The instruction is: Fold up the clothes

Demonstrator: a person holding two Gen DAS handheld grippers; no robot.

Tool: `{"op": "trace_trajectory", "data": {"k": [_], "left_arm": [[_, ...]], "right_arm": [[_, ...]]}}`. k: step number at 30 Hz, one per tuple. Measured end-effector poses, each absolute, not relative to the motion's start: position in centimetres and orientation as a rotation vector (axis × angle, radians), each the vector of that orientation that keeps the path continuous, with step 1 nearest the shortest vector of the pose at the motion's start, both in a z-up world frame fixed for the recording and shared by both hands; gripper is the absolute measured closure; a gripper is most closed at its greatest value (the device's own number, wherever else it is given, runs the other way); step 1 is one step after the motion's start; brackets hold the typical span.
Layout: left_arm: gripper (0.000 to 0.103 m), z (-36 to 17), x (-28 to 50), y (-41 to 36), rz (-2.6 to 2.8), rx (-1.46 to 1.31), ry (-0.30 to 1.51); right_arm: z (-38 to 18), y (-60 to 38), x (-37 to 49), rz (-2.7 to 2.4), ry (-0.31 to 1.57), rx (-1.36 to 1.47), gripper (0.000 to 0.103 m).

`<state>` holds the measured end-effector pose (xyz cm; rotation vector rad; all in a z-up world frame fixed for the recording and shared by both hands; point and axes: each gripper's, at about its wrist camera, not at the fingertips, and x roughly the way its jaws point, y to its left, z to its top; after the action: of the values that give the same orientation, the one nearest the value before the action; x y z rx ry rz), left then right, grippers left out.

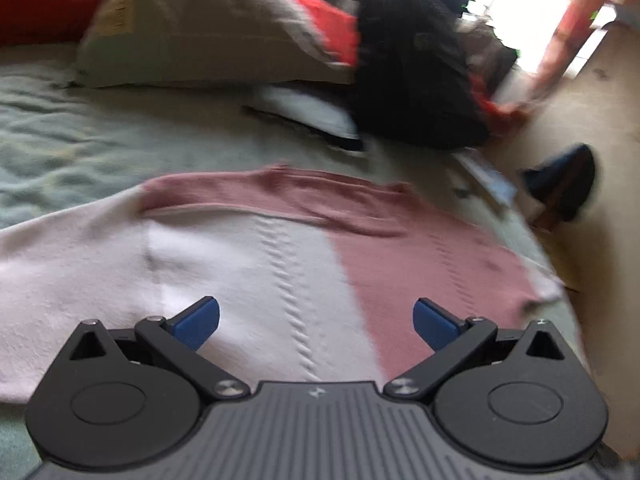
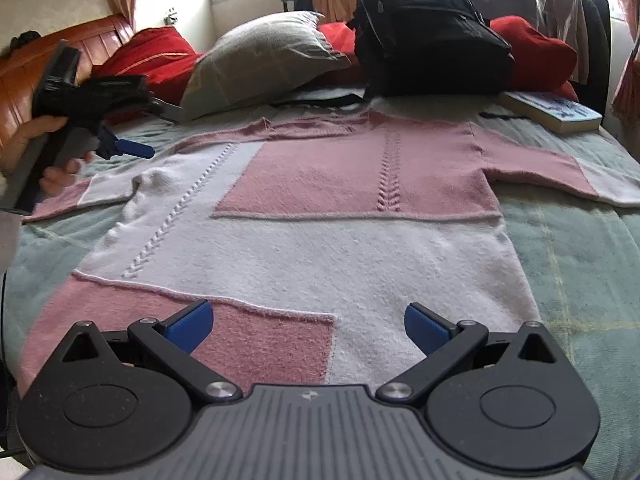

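Right wrist: sweater [image 2: 304, 240] flat, right gripper [image 2: 308, 326] spread over hem

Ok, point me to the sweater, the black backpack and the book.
sweater [image 2: 320, 256]: right wrist view, white middle band of its body.
black backpack [image 2: 428, 36]: right wrist view, its front panel.
book [image 2: 556, 114]: right wrist view, its cover.

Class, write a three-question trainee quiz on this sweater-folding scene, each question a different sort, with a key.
1. True or false: the right gripper grips the sweater.
2. Which lies beside the sweater's sleeve: A) a mug B) a book C) a shoe?
3. Fill in: the backpack stands at the ___ end of the bed.

Key: 1 false, both it and the left gripper are open; 2 B; 3 pillow.
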<state>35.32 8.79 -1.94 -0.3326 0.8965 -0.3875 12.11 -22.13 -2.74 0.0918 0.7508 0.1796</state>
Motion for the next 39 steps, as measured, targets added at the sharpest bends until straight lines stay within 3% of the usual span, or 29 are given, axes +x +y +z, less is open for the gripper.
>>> {"op": "trace_trajectory", "data": {"k": [6,23,30,39], "left_arm": [[0.001,-5.9,35.5,9.2,-0.371,-0.365,0.918],[0.001,-4.4,29.7,9.9,-0.397,-0.251,0.953],[0.001,0.0,32.3,16.2,-0.339,-0.309,0.858],[0.001,-4.7,37.4,25.6,-0.207,-0.566,0.902]], "right_arm": [[-3.7,-22.7,12.6,0.157,0.776,0.11,0.0],[-2.7,-22.7,10.9,0.143,0.745,0.115,0.0],[-2.7,-22.7,11.2,0.128,0.745,0.107,0.0],[-2.8,-22.4,11.9,0.116,0.757,0.066,0.0]]}}
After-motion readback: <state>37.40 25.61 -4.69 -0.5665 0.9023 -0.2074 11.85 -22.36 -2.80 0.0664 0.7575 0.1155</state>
